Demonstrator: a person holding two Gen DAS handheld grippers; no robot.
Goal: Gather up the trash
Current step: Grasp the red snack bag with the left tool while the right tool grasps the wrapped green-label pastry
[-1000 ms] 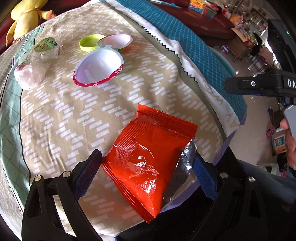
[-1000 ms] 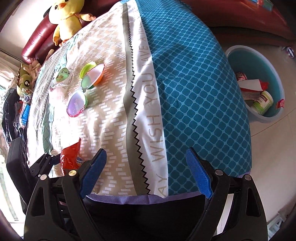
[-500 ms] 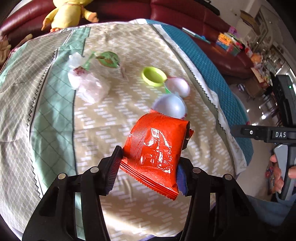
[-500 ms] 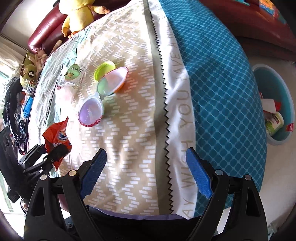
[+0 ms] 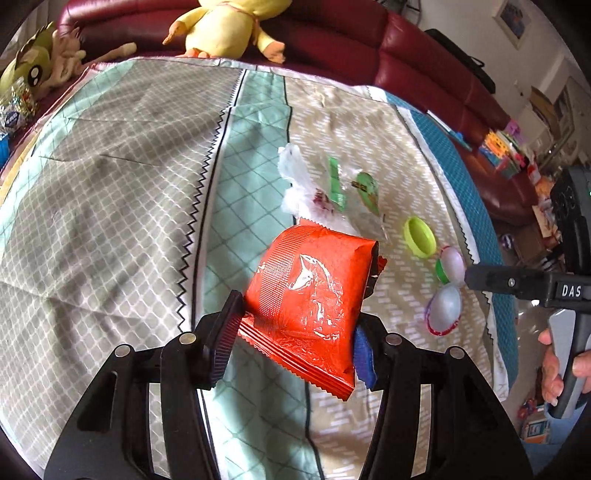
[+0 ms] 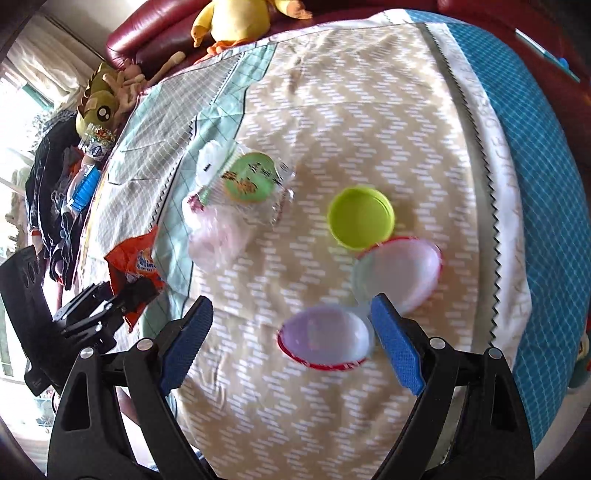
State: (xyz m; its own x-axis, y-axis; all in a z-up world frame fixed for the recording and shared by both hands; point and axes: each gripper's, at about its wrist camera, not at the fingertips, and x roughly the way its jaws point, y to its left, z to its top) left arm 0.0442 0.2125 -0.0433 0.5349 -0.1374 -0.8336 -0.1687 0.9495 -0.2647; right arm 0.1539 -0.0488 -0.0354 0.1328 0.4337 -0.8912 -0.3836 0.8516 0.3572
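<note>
My left gripper (image 5: pixel 295 332) is shut on a red-orange snack wrapper (image 5: pixel 314 291) and holds it above the patterned cloth (image 5: pixel 122 192). The same wrapper (image 6: pixel 135 258) shows at the left of the right wrist view. My right gripper (image 6: pixel 291 314) stands open, with nothing between its fingers, just above a clear egg-shaped shell with a red rim (image 6: pixel 325 336). A second shell (image 6: pixel 399 269) and a lime lid (image 6: pixel 361 216) lie just beyond it. Further left lie a clear packet with a green label (image 6: pixel 251 177) and a crumpled clear bag (image 6: pixel 218 236).
A yellow plush duck (image 5: pixel 225 26) and another soft toy (image 5: pixel 33 70) sit on the dark red sofa (image 5: pixel 424 55) behind the cloth. A person's hand (image 5: pixel 554 369) grips the right tool's handle. Clothes and bottles are piled at the left (image 6: pixel 74 177).
The left gripper closed on the red-orange wrapper and lifted it off the cloth. The right gripper swung from the blue edge to above the egg shells; the blue bin left its view.
</note>
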